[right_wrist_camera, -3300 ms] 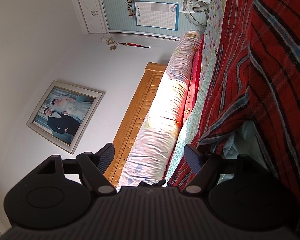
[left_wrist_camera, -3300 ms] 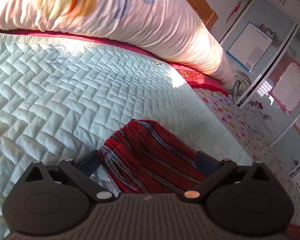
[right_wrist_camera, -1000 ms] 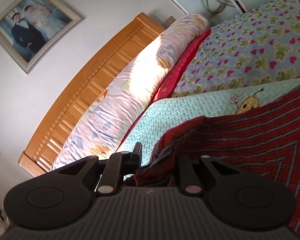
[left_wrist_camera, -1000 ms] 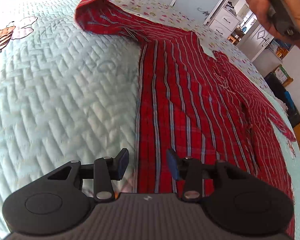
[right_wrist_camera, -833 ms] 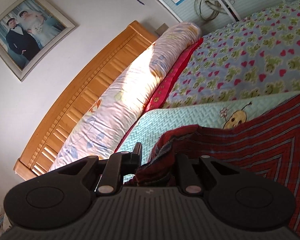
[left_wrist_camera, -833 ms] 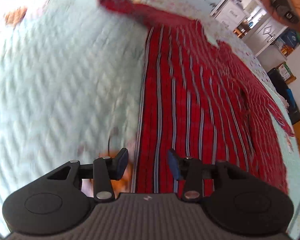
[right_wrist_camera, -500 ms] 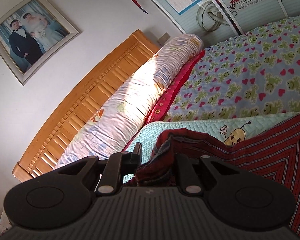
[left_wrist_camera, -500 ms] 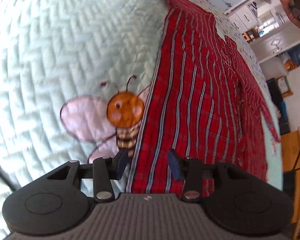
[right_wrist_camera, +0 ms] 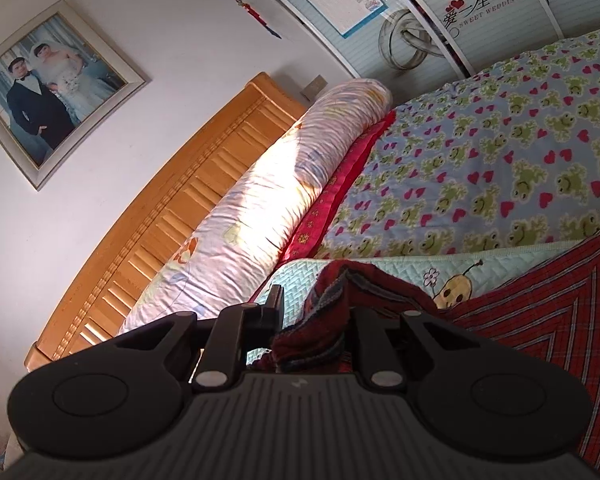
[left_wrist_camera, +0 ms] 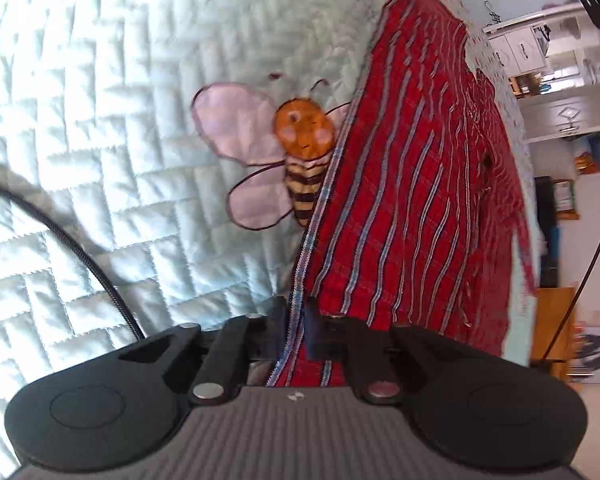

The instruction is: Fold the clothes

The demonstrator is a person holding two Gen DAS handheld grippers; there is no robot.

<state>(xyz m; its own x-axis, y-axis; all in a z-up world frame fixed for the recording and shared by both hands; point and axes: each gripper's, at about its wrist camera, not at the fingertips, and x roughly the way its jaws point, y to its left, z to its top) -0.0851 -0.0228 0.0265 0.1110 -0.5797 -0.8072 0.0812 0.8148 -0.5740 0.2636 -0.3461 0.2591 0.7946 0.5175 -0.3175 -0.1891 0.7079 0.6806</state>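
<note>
The red plaid shirt (left_wrist_camera: 412, 184) lies spread on the quilted bed cover (left_wrist_camera: 100, 120). The left gripper (left_wrist_camera: 297, 322) has just closed on its striped edge; the right gripper (right_wrist_camera: 314, 322) pinches a bunched corner (lifted). Step: securing both hold points. Next, I judge, both carry the edge across evenly.

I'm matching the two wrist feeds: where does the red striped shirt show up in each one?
Left wrist: the red striped shirt runs from top centre down the right half, its hem edge pinched in the left gripper.
Right wrist: it fills the lower right, a bunched part clamped in the right gripper.
Shared landmark: the pale green quilted cover under the shirt, appearing in the right wrist view too.
</note>
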